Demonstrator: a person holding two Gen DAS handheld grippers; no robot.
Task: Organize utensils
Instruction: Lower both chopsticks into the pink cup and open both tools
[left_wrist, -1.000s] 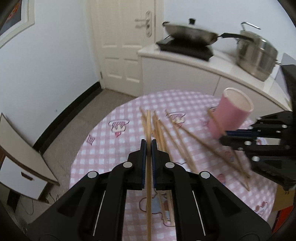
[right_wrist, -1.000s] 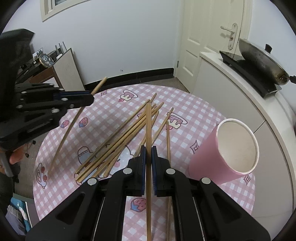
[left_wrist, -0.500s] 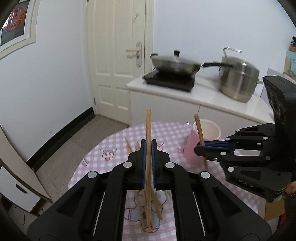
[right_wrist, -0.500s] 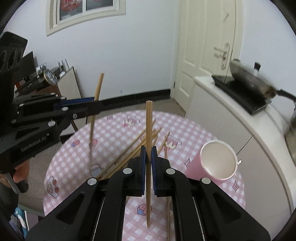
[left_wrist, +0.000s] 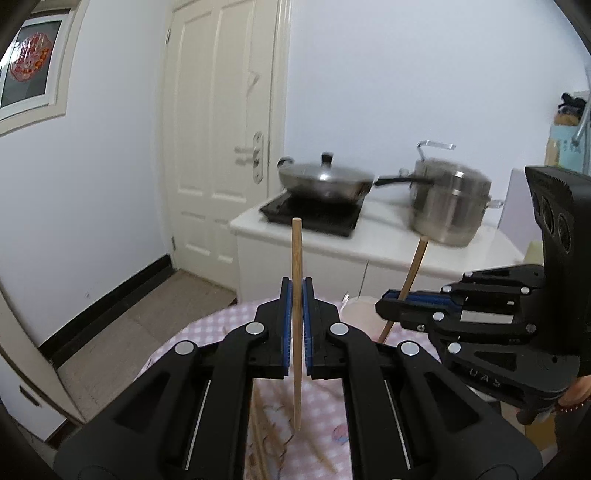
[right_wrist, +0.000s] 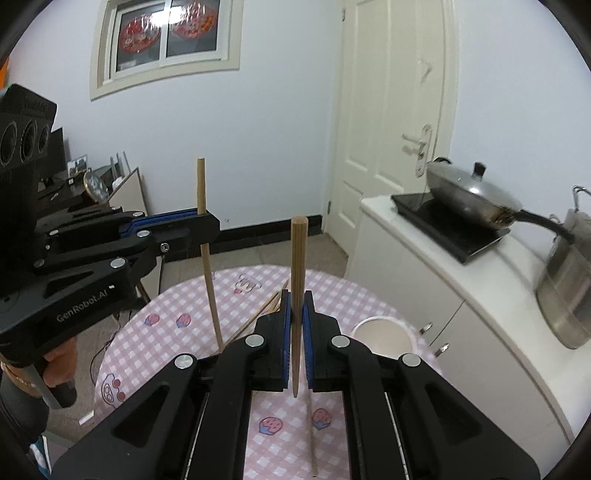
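Both grippers higher than before, jaws clenched on upright chopsticks, pink cup (right_wrist: 382, 334) just beyond, more chopsticks (left_wrist: 266, 432) below.

Wooden chopstick (left_wrist: 296, 258) stands upright in my left claw, a second chopstick (right_wrist: 298, 258) upright in my right; loose chopsticks (left_wrist: 266, 435) lie on the cloth near the pink cup (right_wrist: 382, 334).

Each matte black plastic left claw (left_wrist: 296, 295) and right claw (right_wrist: 295, 308) has blue ribbed pads (left_wrist: 285, 325) and round silver screws (right_wrist: 254, 340). White "GenRobot.AI" lettering (right_wrist: 82, 307) marks the left claw's side. A dark beaded bracelet (left_wrist: 570, 409) circles the right wrist.
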